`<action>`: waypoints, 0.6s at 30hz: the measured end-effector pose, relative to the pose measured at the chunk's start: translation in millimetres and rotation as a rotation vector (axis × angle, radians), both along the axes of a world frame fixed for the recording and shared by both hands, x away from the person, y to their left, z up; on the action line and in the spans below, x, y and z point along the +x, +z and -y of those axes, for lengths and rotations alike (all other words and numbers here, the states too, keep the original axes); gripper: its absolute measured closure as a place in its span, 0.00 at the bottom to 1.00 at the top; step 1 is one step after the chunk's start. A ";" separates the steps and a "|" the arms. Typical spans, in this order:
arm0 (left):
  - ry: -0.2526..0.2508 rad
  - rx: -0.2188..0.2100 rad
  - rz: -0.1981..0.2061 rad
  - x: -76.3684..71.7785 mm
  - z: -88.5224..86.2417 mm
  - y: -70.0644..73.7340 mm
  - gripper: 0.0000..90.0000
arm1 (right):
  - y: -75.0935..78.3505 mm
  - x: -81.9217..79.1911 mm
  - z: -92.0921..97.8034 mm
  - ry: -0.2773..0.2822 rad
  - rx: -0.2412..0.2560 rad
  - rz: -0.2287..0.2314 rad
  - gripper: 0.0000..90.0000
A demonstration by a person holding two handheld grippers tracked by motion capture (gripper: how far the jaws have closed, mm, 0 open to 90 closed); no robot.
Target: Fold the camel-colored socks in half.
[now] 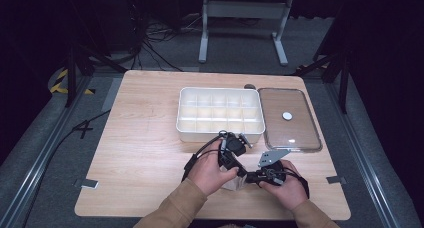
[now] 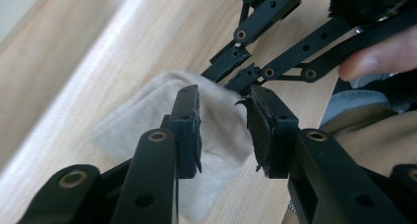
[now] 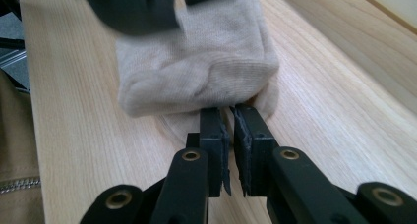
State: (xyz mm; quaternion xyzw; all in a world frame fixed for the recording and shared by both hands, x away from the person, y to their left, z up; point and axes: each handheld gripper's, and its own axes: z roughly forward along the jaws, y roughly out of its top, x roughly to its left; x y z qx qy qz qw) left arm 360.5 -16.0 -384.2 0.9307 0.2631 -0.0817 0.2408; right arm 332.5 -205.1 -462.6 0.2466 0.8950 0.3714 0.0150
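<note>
Sock (image 3: 196,71), beige and folded into a bundle, lies on the desk (image 1: 140,153) at the lower centre of the high view, between our two hands. We see our right tongs (image 3: 229,117) nearly closed, pinching the sock's near edge. Our left tongs (image 2: 223,121) stand open over the sock, gripping nothing. Above sit a white compartment box (image 1: 220,115) and its lid (image 1: 290,119).

Left tongs (image 2: 223,130) gape (right tongs (image 3: 230,117) pinched nearly closed).
</note>
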 end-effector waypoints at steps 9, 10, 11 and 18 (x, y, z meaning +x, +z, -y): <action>-0.007 0.075 0.034 -8.4 -37.1 -9.5 0.81 | 22.4 -0.8 15.1 -0.047 0.004 0.011 0.95; -0.004 0.075 0.027 -8.3 -39.4 -12.2 0.82 | 27.9 -1.9 15.6 -0.050 0.012 0.021 0.95; 0.000 0.077 0.021 -8.2 -42.7 -16.0 0.84 | 37.0 -5.3 15.0 -0.049 0.030 0.044 0.95; -0.026 0.102 0.016 -10.2 -38.7 -31.4 0.86 | 44.8 -18.1 -9.5 0.027 0.079 0.077 0.93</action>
